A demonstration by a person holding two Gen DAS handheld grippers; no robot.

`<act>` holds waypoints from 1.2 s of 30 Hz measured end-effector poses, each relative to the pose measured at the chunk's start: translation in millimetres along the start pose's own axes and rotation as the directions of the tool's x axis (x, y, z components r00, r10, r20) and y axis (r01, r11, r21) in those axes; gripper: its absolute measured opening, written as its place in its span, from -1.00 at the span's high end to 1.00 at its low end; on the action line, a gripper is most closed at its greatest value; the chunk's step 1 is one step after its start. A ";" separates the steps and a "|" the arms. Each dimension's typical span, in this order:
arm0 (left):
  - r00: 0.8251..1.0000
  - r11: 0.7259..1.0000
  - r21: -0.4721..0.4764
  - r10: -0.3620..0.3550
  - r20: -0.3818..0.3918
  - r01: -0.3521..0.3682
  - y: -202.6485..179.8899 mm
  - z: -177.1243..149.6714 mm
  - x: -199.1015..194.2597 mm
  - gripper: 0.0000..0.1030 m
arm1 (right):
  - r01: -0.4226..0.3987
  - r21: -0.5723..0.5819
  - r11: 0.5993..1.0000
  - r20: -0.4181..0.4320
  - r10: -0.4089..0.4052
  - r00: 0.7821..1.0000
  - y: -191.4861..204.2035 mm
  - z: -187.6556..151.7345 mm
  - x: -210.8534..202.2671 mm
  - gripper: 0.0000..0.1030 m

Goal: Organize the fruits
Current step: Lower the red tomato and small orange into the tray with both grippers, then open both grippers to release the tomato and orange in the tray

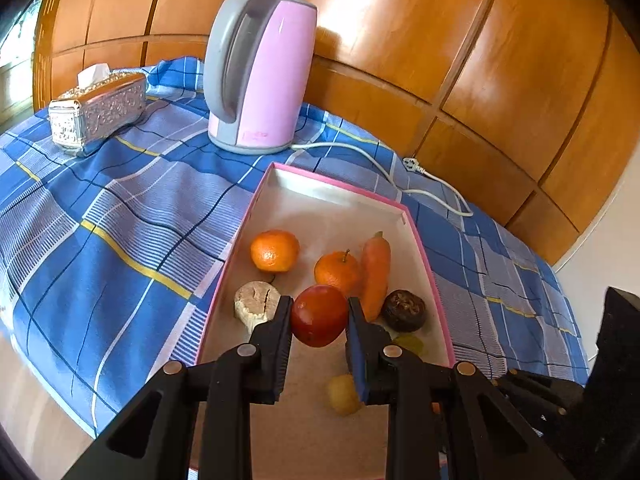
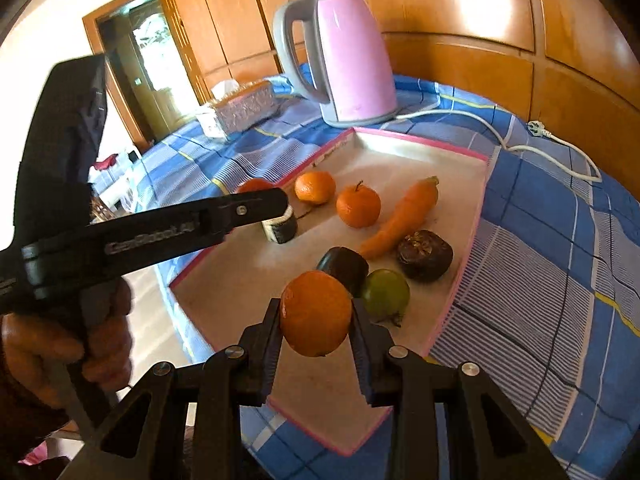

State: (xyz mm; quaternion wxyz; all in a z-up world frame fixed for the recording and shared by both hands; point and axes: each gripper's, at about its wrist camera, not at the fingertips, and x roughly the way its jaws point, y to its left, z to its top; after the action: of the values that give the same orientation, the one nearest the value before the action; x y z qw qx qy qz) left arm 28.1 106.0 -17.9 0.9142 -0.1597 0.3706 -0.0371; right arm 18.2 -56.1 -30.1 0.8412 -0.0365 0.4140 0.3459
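A pink-rimmed shallow box (image 1: 404,208) (image 2: 420,142) lies on the blue checked cloth. In it are two oranges (image 1: 275,251) (image 1: 337,273), a carrot (image 1: 375,276), a dark brown round fruit (image 1: 403,310), a pale cut piece (image 1: 256,302) and a green fruit (image 2: 386,293). My left gripper (image 1: 319,314) is shut on a red apple (image 1: 319,315) held above the box. My right gripper (image 2: 316,316) is shut on an orange (image 2: 316,314) above the box's near end. The left gripper also shows in the right wrist view (image 2: 256,206), side-on.
A pink electric kettle (image 1: 260,72) stands behind the box, its white cord (image 1: 400,168) running right across the cloth. A silver tissue box (image 1: 98,114) sits at the back left. Wooden panelled walls lie behind. A yellow fruit (image 1: 343,394) lies below my left fingers.
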 end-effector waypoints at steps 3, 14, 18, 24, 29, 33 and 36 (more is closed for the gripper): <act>1.000 1.000 0.006 0.008 -0.007 -0.008 0.4 -1.3 2.0 0.50 | 0.008 0.016 1.000 -0.018 -0.007 1.000 -3.7 -0.3 7.3 0.35; 0.999 0.999 0.010 0.037 -0.037 -0.036 1.3 -6.8 13.3 0.50 | -0.008 0.052 0.999 -0.031 0.009 0.999 -10.2 -10.8 6.6 0.28; 0.998 0.999 -0.008 0.038 -0.045 -0.039 1.5 -6.4 17.4 0.49 | 0.005 0.002 1.000 -0.021 -0.005 1.000 -0.8 -14.4 4.5 0.32; 0.998 0.999 -0.003 0.041 -0.038 -0.042 -0.8 -6.8 16.9 0.40 | 0.081 0.009 0.997 -0.026 -0.081 0.996 -3.6 -13.9 13.0 0.42; 0.997 0.998 -0.004 0.065 -0.038 -0.066 0.8 -7.2 16.8 0.38 | 0.113 0.033 0.993 -0.018 -0.112 0.994 -10.7 -9.5 14.4 0.42; 0.994 0.994 -0.023 0.108 -0.020 -0.108 4.9 -5.8 12.4 0.38 | 0.114 0.037 0.993 -0.020 -0.113 0.993 -10.4 -9.7 14.6 0.41; 0.991 0.991 -0.031 0.134 0.006 -0.134 7.0 -4.6 7.1 0.38 | 0.095 0.036 0.995 -0.021 -0.094 0.995 -8.9 -9.6 15.3 0.41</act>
State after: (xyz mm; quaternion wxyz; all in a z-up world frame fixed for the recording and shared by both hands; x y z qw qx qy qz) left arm 29.7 110.0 -28.0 0.9135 -0.1486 0.3774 0.0308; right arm 23.6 -57.7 -49.5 0.8531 -0.0437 0.4264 0.2974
